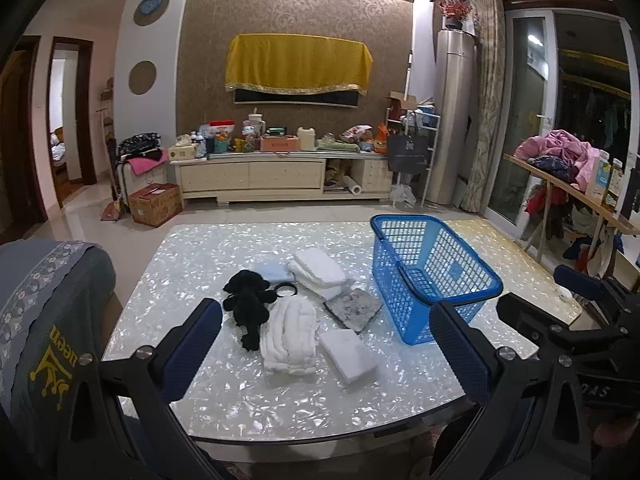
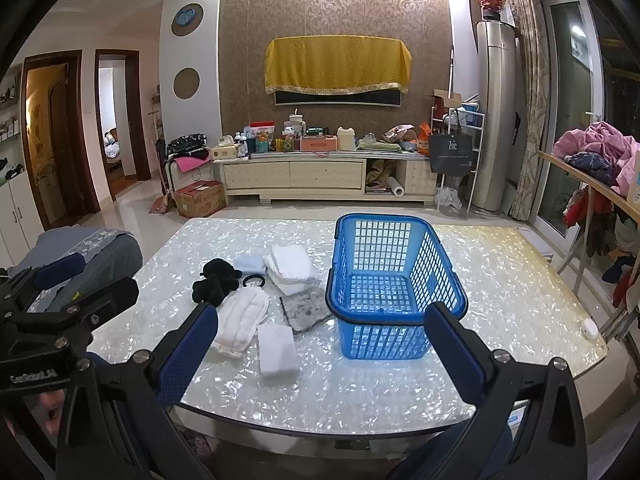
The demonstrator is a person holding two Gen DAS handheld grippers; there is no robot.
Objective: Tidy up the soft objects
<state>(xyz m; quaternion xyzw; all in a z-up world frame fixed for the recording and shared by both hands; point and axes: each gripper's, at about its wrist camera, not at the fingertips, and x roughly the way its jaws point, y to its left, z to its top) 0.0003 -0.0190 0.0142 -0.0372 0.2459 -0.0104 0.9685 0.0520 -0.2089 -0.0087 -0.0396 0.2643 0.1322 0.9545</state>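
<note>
An empty blue plastic basket (image 1: pixel 432 276) (image 2: pixel 394 280) stands on the pearly table (image 1: pixel 240 396) (image 2: pixel 512 280). Left of it lie soft items: a black plush toy (image 1: pixel 250 304) (image 2: pixel 214 282), a white ribbed cloth (image 1: pixel 290 334) (image 2: pixel 240 318), a white sponge block (image 1: pixel 348 354) (image 2: pixel 277 350), a grey mottled pad (image 1: pixel 352 308) (image 2: pixel 306 310), folded white cloths (image 1: pixel 318 270) (image 2: pixel 292 268), a light blue cloth (image 1: pixel 272 270) (image 2: pixel 251 263) and a black ring (image 1: pixel 286 289) (image 2: pixel 254 281). My left gripper (image 1: pixel 328 354) is open and empty above the table's near edge. My right gripper (image 2: pixel 320 350) is open and empty beside it.
A grey-blue covered chair back (image 1: pixel 48 312) (image 2: pixel 92 256) stands at the table's left. A wooden side table piled with clothes (image 1: pixel 560 160) (image 2: pixel 600 152) stands to the right. A TV cabinet (image 1: pixel 280 176) lines the far wall.
</note>
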